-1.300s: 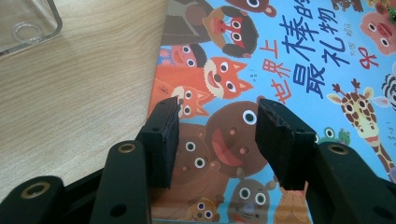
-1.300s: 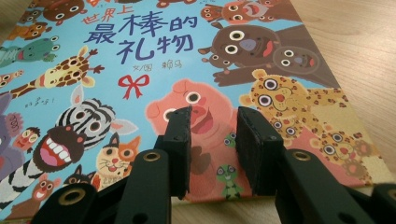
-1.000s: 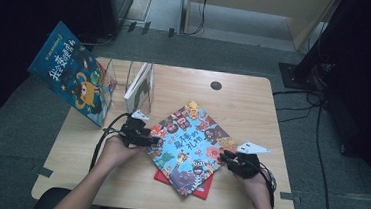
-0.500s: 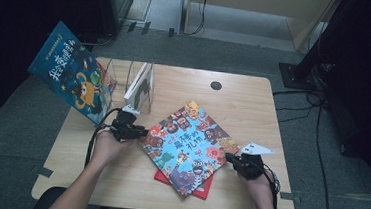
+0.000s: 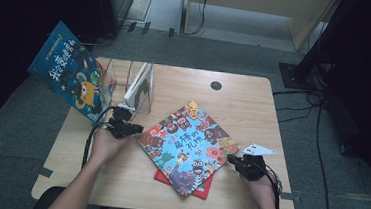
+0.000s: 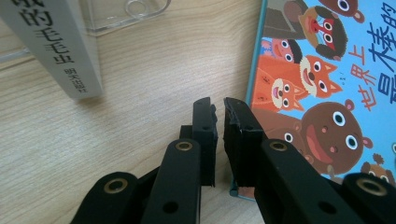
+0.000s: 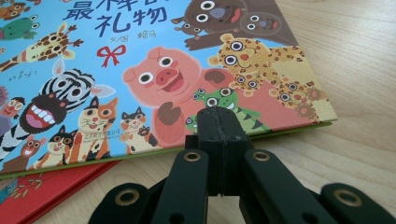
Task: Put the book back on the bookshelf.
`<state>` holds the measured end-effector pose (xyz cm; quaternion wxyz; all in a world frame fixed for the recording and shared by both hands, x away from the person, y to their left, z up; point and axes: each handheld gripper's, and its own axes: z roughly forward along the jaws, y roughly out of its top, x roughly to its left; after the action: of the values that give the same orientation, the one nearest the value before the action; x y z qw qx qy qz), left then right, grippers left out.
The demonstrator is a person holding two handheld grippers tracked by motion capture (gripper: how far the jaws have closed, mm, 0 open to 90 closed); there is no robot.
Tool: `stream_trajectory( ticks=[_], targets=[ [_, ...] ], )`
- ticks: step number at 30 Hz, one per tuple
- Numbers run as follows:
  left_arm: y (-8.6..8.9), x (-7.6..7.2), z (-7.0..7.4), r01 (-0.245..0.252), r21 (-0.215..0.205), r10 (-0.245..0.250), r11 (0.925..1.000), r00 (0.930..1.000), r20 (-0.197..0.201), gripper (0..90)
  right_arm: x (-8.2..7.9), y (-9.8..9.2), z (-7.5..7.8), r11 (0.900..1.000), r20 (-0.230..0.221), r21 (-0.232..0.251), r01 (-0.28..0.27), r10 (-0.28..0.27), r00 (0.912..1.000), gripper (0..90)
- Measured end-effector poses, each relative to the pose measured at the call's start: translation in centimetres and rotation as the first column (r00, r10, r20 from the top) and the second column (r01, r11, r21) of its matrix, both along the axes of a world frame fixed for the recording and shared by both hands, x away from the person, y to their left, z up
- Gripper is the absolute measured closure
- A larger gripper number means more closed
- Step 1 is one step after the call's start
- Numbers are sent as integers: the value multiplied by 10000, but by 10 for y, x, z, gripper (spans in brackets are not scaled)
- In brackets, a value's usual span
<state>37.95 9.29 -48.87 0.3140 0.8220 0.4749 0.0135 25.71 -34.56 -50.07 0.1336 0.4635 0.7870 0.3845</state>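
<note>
High view: wooden surface (image 5: 253, 110) with the animal picture book (image 5: 187, 146) lying flat near its centre, turned like a diamond, on top of a red book (image 5: 206, 190) peeking out at 6 o'clock. At 10 o'clock of the animal picture book, a clear book stand (image 5: 134, 78) holding an upright white book (image 5: 139, 86); farther out at 10 o'clock, a blue book (image 5: 71, 70) leaning over the surface's edge. Left gripper (image 5: 132, 129) just off the picture book's 9 o'clock corner, jaws nearly together, holding nothing. Right gripper (image 5: 232, 161) at the book's 3 o'clock corner, close against its edge, jaws shut and empty, grey plate above.

Left gripper view: left gripper (image 6: 219, 112) with jaws having just been closing, now a thin slit apart with nothing between; animal picture book (image 6: 327, 88) at 2 o'clock, its teal edge just beside the right-hand jaw; white book (image 6: 60, 51) spine at 10 o'clock, clear book stand (image 6: 126, 14) at 12 o'clock.

Right gripper view: right gripper (image 7: 219, 114) with jaws pressed fully together on nothing, tips in front of the animal picture book (image 7: 154, 79) near its green lower edge, touching or not unclear; red book (image 7: 51, 193) under it at 8 o'clock; bare surface (image 7: 355, 60) at 2 o'clock.
</note>
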Motion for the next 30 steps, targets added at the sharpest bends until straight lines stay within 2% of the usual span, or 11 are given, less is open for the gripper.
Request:
stream_trajectory(
  ticks=[4,6,9,16,21,25,27,30],
  targets=[
    [0,1,-2,158,202,-157,9997,9999,-57,845,0,0,0,10000,-74,41,22,-22,10000,900],
    [-2,2,-5,250,285,-244,9993,9995,-218,838,0,-1,-1,10000,-110,49,23,-22,9999,898],
    [-3,4,-6,310,261,-304,9992,9993,-231,838,1,-2,-1,10000,-110,69,19,-18,9999,877],
    [-3,3,-7,335,129,-331,9994,9991,-278,872,1,-3,-1,9998,-196,177,-16,20,9998,900],
    [-6,-2,-6,569,286,-560,9980,9979,-316,893,2,-4,-1,9998,-177,180,53,-50,9998,900],
    [-7,-3,-4,447,421,-426,9981,9978,-506,874,4,-6,-1,9996,-206,246,138,-133,9997,896],
    [-9,-5,-4,496,533,-473,9973,9980,-426,886,5,-7,-2,9989,-288,400,226,-215,9994,894],
    [-11,-7,-4,802,632,-773,9948,9959,-461,900,8,-9,-4,9979,-450,487,425,-403,9982,894]
  ],
)
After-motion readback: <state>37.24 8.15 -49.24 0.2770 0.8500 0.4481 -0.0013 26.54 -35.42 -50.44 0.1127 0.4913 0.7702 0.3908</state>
